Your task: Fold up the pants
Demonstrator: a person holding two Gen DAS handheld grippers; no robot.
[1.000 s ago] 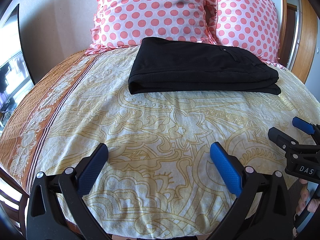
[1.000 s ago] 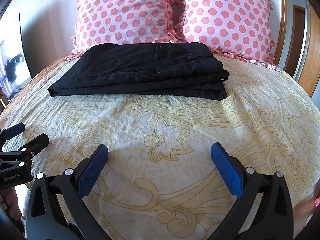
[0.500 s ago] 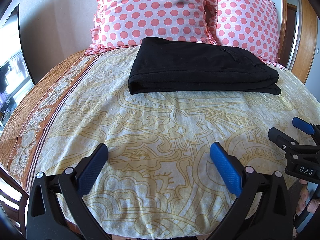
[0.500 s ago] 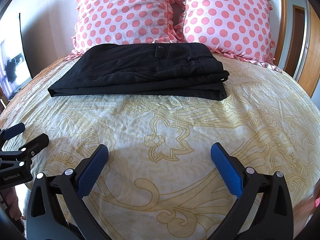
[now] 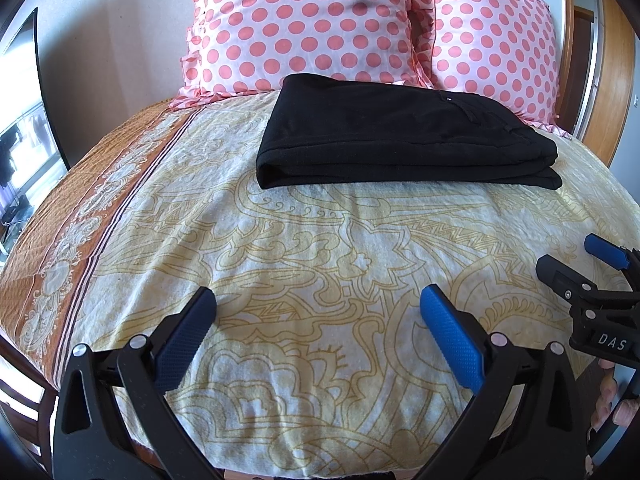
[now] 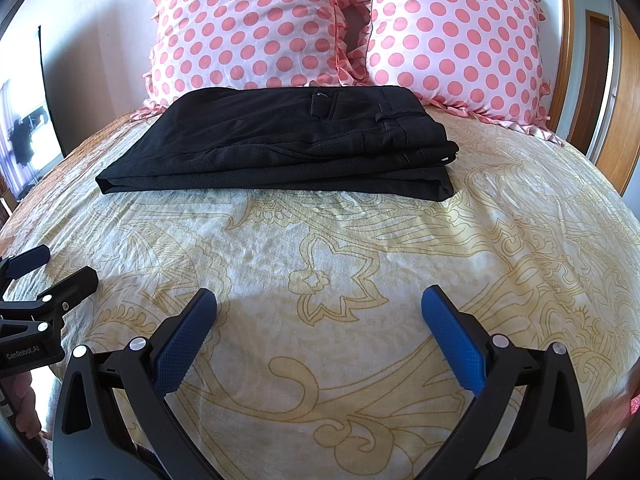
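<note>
The pants (image 5: 404,140) lie folded in a flat black stack on the far part of the bed (image 5: 304,248), their far edge against the two dotted pillows (image 5: 304,24). In my right view the pants (image 6: 288,144) show the waistband and a belt loop toward the right end, with the layers stacked unevenly there.

My left tongs (image 5: 318,312) are spread wide and hold nothing, hovering over the near part of the bed, well apart from the pants. My right tongs (image 6: 319,312) are just as wide, also holding nothing, over the near sheet. Each shows at the edge of the other's view: the right tongs at the right, the left at the left, side by side.

The sheet is cream with yellow scrollwork and an orange border along the left. A pale wall rises behind the pillows, wood panelling (image 6: 628,80) at far right.
</note>
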